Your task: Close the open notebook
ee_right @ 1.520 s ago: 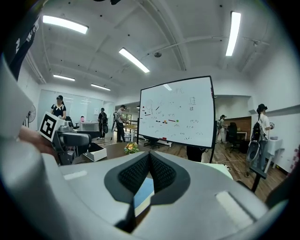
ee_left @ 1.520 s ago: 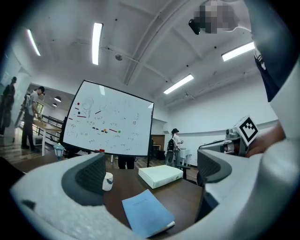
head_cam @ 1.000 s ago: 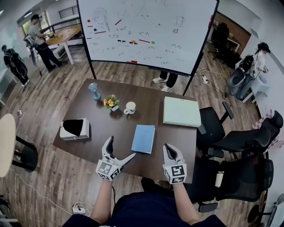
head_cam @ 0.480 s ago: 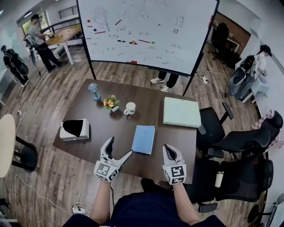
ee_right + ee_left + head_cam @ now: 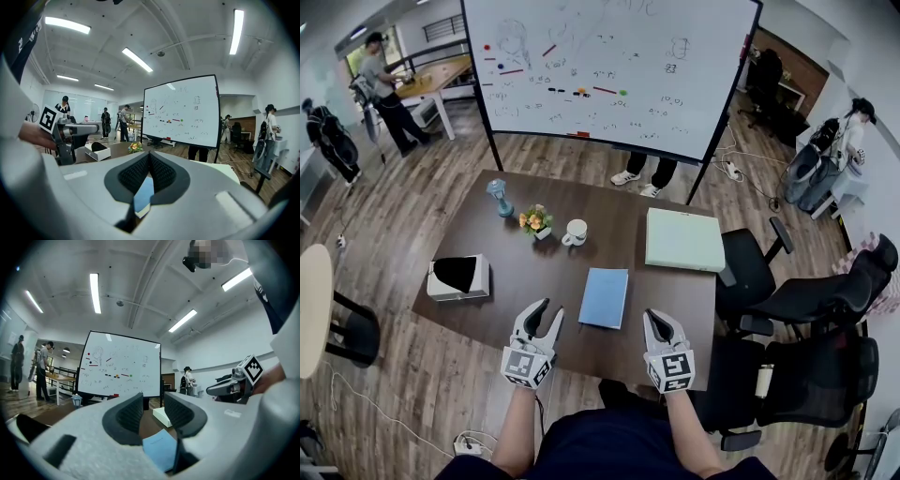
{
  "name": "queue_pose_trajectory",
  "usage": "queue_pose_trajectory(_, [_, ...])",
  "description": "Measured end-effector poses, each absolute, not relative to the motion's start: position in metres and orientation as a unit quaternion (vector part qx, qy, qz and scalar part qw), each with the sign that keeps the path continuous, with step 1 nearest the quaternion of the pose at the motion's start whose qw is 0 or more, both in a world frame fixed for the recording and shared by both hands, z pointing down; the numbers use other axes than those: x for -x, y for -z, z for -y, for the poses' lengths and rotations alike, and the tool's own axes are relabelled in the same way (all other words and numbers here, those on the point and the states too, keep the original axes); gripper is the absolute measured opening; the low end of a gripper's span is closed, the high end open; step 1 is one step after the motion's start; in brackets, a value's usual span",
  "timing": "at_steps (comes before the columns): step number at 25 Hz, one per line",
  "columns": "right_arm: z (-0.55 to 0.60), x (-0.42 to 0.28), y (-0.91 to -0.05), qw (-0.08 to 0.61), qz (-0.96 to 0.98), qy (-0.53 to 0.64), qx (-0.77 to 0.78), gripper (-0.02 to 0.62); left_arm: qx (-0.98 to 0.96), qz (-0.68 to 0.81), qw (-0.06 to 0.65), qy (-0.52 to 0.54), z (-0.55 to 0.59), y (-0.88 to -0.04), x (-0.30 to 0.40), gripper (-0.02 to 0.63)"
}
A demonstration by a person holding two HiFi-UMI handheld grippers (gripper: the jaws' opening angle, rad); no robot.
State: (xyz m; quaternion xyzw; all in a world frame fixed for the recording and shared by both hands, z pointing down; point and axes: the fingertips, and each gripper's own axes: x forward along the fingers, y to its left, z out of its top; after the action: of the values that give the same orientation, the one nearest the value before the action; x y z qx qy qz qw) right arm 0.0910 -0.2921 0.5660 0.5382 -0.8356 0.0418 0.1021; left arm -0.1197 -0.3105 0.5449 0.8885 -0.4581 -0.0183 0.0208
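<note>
Both grippers are held empty at the table's (image 5: 487,305) near edge, the left gripper (image 5: 548,311) with jaws closing, the right gripper (image 5: 653,317) with jaws together, while the blue notebook (image 5: 605,296), lying shut between and just beyond them, is judged light, flexible, best pinched at a cover edge.

Lying: 1 blue rectangular notebook (image 5: 604,297) | 1 pale green flat box (image 5: 683,238) | standing: 1 white ceramic mug (image 5: 575,230) | 2 black office chairs (image 5: 748,272)

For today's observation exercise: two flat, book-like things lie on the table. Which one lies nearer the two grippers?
The small blue notebook, lying closed near the front edge of the table. The larger pale green item sits farther back, toward the right corner.
</note>
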Motion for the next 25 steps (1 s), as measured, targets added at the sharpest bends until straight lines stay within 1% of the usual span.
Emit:
queue_pose_trajectory(2, [0.293,-0.092,-0.565,0.099,0.835,-0.044,-0.540,0.008,-0.885,0.464,0.017,0.022,0.312,-0.542,0.123,0.106])
queue_pose_trajectory(4, [0.294,-0.093,-0.565,0.099,0.834,-0.044,-0.541,0.008,-0.881,0.472,0.010,0.017,0.313,-0.542,0.125,0.081])
queue_pose_trajectory(6, [0.294,-0.094,-0.565,0.098,0.833,-0.046,-0.542,0.008,-0.877,0.481,0.004,0.008,0.314,-0.544,0.126,0.012])
queue_pose_trajectory(7, [0.294,-0.095,-0.565,0.096,0.833,-0.047,-0.543,0.008,-0.875,0.483,0.003,0.005,0.314,-0.544,0.126,-0.003])
queue_pose_trajectory(21, [0.295,-0.097,-0.568,0.084,0.834,-0.058,-0.542,0.008,-0.868,0.497,0.012,-0.006,0.316,-0.552,0.127,-0.004])
queue_pose_trajectory(25, [0.296,-0.105,-0.566,0.077,0.825,-0.057,-0.557,0.008,-0.869,0.495,0.006,-0.006,0.314,-0.549,0.127,-0.004])
